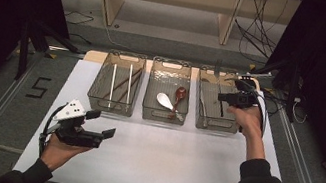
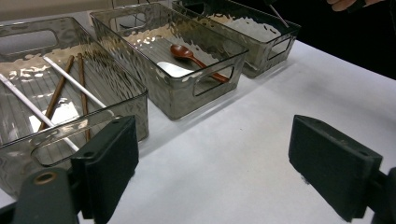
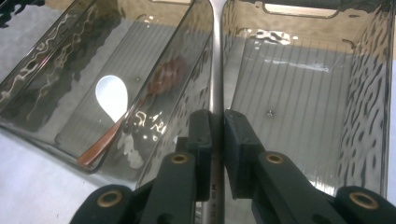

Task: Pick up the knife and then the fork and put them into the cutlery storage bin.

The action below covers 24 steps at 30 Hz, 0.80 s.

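Over the far-right bin [image 1: 237,126], right tool [image 3: 216,122] pinches a metal utensil handle [image 3: 215,70]: lower it flat inside before release; left tool [image 2: 212,163] idles wide.

The utensil handle [image 3: 215,60] between the right gripper [image 3: 215,140] pads is smooth, shiny metal. The bin [image 3: 369,93] beyond is rippled, glossy clear plastic.

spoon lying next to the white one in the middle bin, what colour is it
Reddish brown spoon, clearest in the left gripper view.
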### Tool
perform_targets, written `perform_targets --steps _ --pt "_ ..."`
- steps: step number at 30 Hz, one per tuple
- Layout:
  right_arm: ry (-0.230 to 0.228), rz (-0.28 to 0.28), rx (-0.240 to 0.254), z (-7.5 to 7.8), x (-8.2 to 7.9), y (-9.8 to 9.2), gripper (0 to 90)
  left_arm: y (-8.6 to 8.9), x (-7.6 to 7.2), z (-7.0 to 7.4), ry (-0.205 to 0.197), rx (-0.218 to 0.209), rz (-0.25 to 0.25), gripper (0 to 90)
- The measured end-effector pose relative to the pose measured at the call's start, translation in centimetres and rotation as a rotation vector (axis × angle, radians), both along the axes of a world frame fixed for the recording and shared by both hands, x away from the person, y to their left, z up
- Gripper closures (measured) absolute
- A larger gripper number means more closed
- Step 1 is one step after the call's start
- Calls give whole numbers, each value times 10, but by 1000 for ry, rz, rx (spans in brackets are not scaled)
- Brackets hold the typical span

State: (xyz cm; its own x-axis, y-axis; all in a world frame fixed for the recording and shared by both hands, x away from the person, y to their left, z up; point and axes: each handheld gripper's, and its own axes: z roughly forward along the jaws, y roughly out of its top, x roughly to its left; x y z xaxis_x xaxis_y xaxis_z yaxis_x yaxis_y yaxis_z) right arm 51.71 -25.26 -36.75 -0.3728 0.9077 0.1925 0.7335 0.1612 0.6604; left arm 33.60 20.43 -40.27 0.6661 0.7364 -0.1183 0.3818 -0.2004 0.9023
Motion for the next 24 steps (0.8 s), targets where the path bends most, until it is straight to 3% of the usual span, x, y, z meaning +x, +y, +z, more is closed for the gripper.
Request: perform_targets --steps 13,16,24 --pt "26 -49 -29 -10 9 8 809 0 0 0 1 0 -1 155" --pt "41 -64 -11 -11 12 7 674 -1 -1 0 2 -2 -1 155" --pt "31 -20 16 -5 5 4 582 -2 -1 0 5 0 0 155"
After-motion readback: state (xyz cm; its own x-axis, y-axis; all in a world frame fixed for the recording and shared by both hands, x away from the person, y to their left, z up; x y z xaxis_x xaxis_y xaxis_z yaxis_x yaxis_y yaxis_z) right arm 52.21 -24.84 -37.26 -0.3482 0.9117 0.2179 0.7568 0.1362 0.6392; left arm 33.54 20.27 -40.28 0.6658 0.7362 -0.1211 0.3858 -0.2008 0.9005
